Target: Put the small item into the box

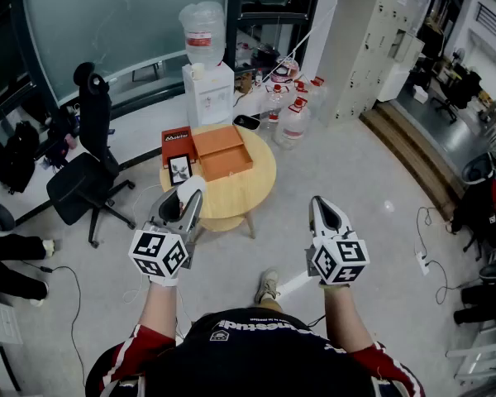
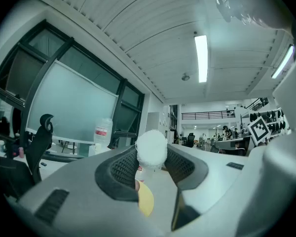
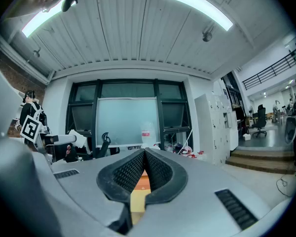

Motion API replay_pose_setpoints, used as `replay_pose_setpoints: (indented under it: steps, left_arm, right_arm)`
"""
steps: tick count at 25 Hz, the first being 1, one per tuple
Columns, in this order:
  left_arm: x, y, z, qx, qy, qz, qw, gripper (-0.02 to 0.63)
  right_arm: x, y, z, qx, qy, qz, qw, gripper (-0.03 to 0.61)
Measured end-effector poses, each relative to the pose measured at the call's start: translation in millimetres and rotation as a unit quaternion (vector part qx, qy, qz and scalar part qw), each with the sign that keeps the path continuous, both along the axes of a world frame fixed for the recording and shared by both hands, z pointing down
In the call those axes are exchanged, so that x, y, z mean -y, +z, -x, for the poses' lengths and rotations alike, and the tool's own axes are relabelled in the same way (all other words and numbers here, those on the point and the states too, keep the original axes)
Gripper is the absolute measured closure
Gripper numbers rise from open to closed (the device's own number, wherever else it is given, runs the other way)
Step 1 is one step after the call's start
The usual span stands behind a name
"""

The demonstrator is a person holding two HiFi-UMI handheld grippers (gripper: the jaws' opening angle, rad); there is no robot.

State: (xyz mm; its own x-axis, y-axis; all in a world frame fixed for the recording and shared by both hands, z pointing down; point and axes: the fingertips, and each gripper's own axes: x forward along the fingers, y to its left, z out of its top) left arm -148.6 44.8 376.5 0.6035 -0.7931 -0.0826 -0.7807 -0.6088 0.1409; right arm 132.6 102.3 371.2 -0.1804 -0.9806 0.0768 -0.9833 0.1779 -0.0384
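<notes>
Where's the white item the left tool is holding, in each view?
Head view: white item, just left of centre.
Left gripper view: centre, gripped between the jaws.
Right gripper view: small, at the left.
Shared landmark: the water bottle, in all three.

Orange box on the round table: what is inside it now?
The orange box shows only its bare bottom; nothing visible lies inside. Its near wall may hide a thin strip. The white item is clamped in the left gripper.
</notes>
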Motion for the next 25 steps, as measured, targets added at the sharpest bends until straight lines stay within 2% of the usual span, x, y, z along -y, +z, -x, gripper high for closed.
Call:
replay_pose_setpoints:
  steps: [7,14,25]
  left_arm:
    - [-4.2,-2.7,6.0,-0.016,-0.005,-0.002,0.9999,0.44]
    - [-6.4,-3.8,4.7,-0.011,0.001,-0.005,0.9999,0.44]
    - [-7.5,-2.7,2.5,-0.015,0.008,-0.001,0.9999,0.44]
  right_arm:
    - [-2.6,-2.0,5.0,-0.003,-0.007,0.0,1.0,0.551]
    - [-5.9,-3.1,6.7,-0.005,-0.003,-0.004,1.0,0.551]
    - [-14.1,-3.3,7.4,0.02,-0.007,-0.006,1.0,0.551]
